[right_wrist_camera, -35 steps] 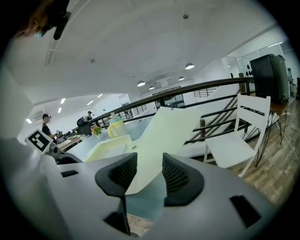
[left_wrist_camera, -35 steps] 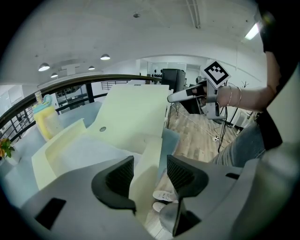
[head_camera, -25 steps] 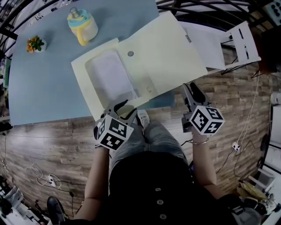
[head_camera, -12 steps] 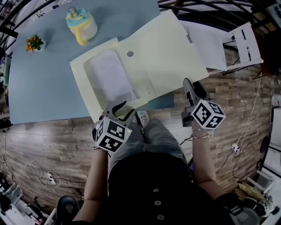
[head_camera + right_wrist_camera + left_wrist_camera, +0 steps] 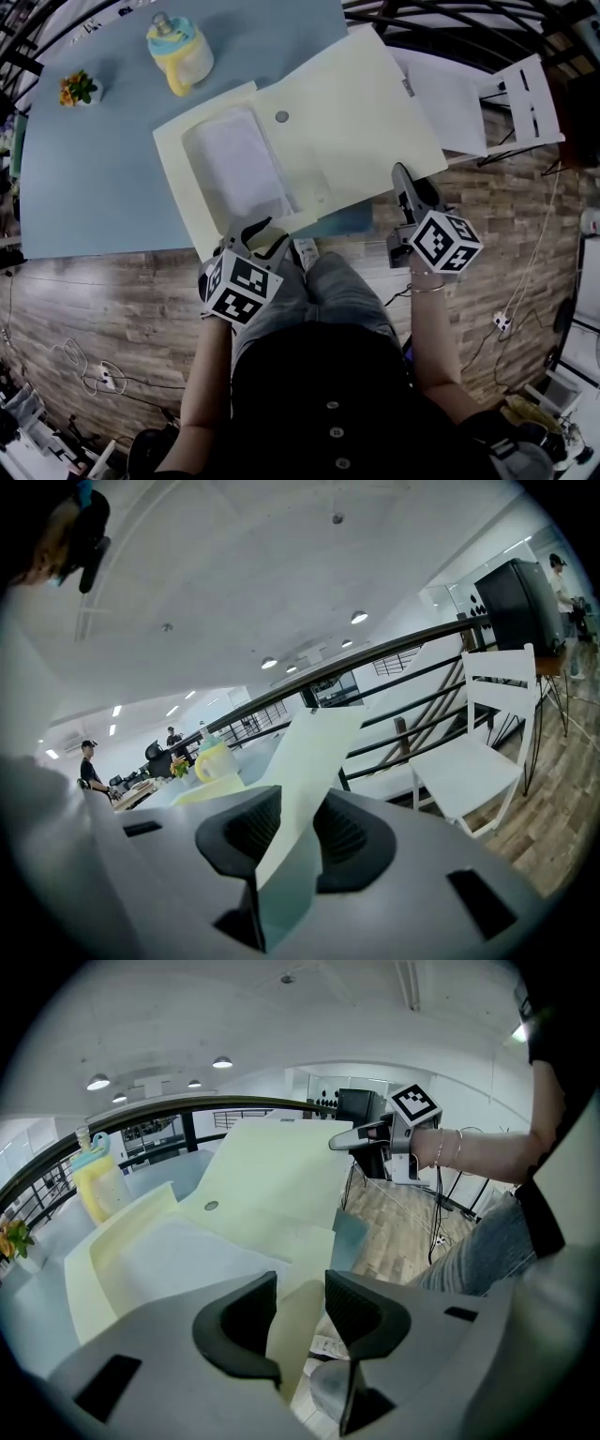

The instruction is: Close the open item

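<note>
open cream folder (image 5: 347,112) lay on blue surface (image 5: 94,187), left gripper (image 5: 265,232) fingers (image 5: 239,1321) stood apart around its near edge, right gripper (image 5: 405,178) fingers (image 5: 246,832) had just been closing round right flap, not yet pinching

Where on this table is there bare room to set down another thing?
Widest bare patch: the blue table's left part, bordered by the potted plant and bottle at the back, the open folder on the right, and the near edge. A narrower strip runs along the back between bottle and folder. The right half is crowded: the folder covers it, past the edge.
</note>
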Action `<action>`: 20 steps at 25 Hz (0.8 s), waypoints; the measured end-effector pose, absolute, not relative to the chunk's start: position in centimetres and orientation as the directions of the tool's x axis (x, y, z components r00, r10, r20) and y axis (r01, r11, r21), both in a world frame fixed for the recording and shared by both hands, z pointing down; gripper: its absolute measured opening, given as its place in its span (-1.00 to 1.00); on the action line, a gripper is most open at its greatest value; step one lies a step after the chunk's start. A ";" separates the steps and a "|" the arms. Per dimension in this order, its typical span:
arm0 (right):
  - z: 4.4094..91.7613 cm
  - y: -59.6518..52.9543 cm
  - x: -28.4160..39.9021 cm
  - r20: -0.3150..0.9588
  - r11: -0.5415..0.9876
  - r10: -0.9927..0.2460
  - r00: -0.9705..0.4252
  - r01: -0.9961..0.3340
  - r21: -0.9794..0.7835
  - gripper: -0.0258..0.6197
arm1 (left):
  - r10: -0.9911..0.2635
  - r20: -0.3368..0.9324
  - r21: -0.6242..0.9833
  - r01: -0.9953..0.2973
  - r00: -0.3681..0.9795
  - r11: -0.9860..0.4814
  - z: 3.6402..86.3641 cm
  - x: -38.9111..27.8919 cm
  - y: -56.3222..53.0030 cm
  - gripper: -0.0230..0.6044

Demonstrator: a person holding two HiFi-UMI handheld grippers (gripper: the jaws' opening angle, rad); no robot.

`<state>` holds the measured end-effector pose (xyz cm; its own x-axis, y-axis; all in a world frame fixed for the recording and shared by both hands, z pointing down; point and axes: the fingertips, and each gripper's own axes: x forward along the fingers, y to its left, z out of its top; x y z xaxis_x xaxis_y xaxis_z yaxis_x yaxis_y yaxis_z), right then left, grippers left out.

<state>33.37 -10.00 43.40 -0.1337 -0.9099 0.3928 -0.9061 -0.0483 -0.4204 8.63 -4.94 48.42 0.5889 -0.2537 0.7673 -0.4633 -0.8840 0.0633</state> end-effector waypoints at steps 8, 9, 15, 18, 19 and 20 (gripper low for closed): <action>41.6 -9.9 32.3 0.350 0.012 -0.922 -0.166 -0.915 -0.403 -0.80 | -0.267 0.755 0.072 -0.479 0.599 -0.875 48.1 8.7 -5.1 -0.40; 41.5 -9.8 32.1 0.345 0.017 -0.923 -0.168 -0.917 -0.399 -0.81 | -0.269 0.752 0.075 -0.484 0.602 -0.872 48.1 8.7 -5.1 -0.40; 40.5 -9.5 31.1 0.319 0.043 -0.932 -0.173 -0.926 -0.376 -0.86 | -0.307 0.713 0.090 -0.517 0.630 -0.851 47.1 8.6 -5.4 -0.42; 40.2 -9.5 30.5 0.317 0.054 -0.933 -0.172 -0.937 -0.346 -0.86 | -0.343 0.671 0.111 -0.546 0.657 -0.830 45.8 7.9 -6.1 -0.42; 39.9 -9.5 30.4 0.316 0.057 -0.933 -0.171 -0.938 -0.341 -0.86 | -0.345 0.666 0.120 -0.552 0.661 -0.825 45.5 7.6 -6.2 -0.42; 39.7 -9.5 30.2 0.314 0.059 -0.934 -0.171 -0.939 -0.338 -0.86 | -0.348 0.664 0.126 -0.558 0.662 -0.820 45.3 7.1 -6.4 -0.42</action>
